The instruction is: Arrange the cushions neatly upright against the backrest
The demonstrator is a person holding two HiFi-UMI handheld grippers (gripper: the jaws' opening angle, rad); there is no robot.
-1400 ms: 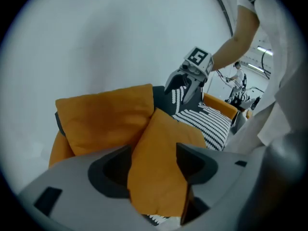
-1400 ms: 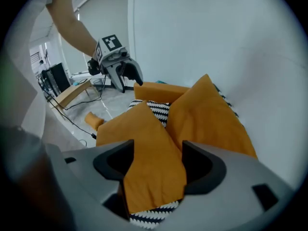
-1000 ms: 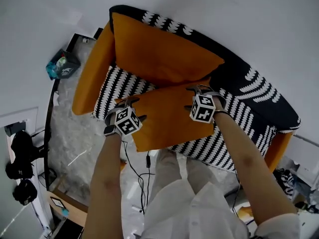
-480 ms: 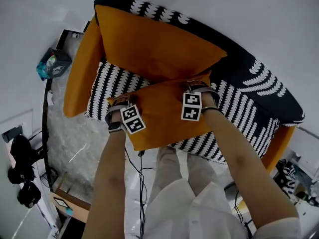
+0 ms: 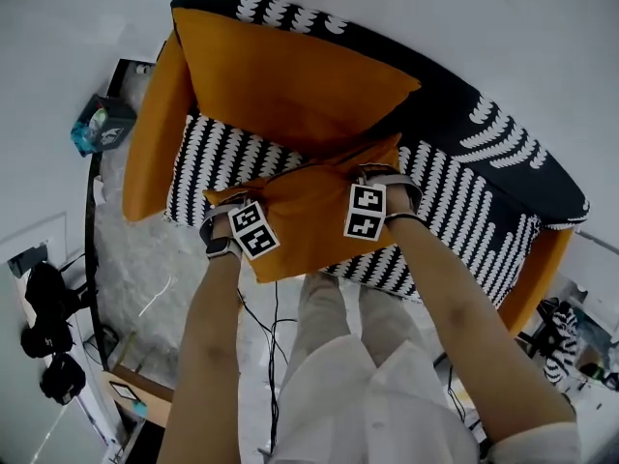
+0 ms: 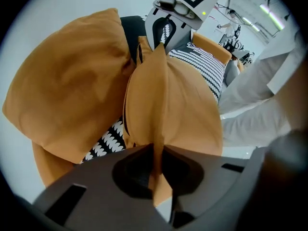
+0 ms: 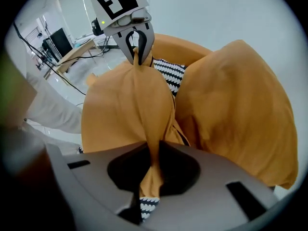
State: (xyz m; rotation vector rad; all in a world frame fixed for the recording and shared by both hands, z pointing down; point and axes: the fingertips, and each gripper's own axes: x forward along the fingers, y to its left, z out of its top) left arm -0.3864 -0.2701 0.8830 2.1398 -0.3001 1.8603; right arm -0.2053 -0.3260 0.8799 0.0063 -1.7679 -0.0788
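A small orange cushion (image 5: 302, 218) lies on the front of the sofa seat (image 5: 459, 222). My left gripper (image 5: 226, 207) pinches its left corner and my right gripper (image 5: 379, 170) its right corner. Both pairs of jaws have just been closing, with cushion fabric between them. In the left gripper view the left gripper (image 6: 155, 154) is shut on a fold of the small cushion (image 6: 173, 105). The right gripper view shows the same for the right gripper (image 7: 153, 155) and the cushion (image 7: 122, 112). A larger orange cushion (image 5: 290, 85) leans on the backrest (image 5: 488, 133) behind.
The sofa is black and white patterned, with an orange armrest at the left (image 5: 155, 133) and another at the right (image 5: 527, 278). Cables (image 5: 273, 322) trail over the floor by the person's legs. A teal box (image 5: 97, 129) and black gear (image 5: 44, 317) stand at the left.
Both grippers sank onto the small cushion's two corners and shut on them. The cushion's fabric now bunches up between them.
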